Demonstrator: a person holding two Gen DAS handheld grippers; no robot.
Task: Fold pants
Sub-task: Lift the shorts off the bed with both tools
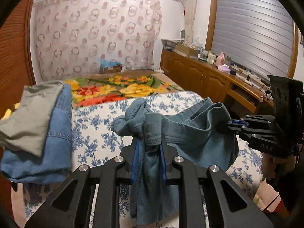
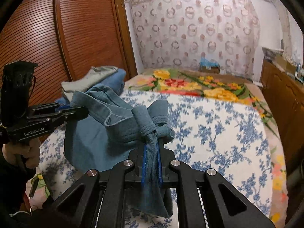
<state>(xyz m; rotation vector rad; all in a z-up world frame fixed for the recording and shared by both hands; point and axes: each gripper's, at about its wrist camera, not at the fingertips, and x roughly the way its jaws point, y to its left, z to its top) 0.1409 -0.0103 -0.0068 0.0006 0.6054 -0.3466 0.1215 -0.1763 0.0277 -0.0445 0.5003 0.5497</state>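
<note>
Teal pants hang in the air above the bed, held by both grippers at the waistband. My left gripper is shut on one bunched end of the waistband, with cloth hanging down between its blue pads. My right gripper comes in from the right in the left wrist view and is shut on the other end. In the right wrist view the right gripper pinches the pants, and the left gripper holds them at the left.
A bed with a blue-and-white floral sheet and a bright flowered blanket lies below. A stack of folded clothes, grey on blue denim, sits at the bed's left. A wooden cabinet with clutter runs along the right; a wooden wardrobe stands left.
</note>
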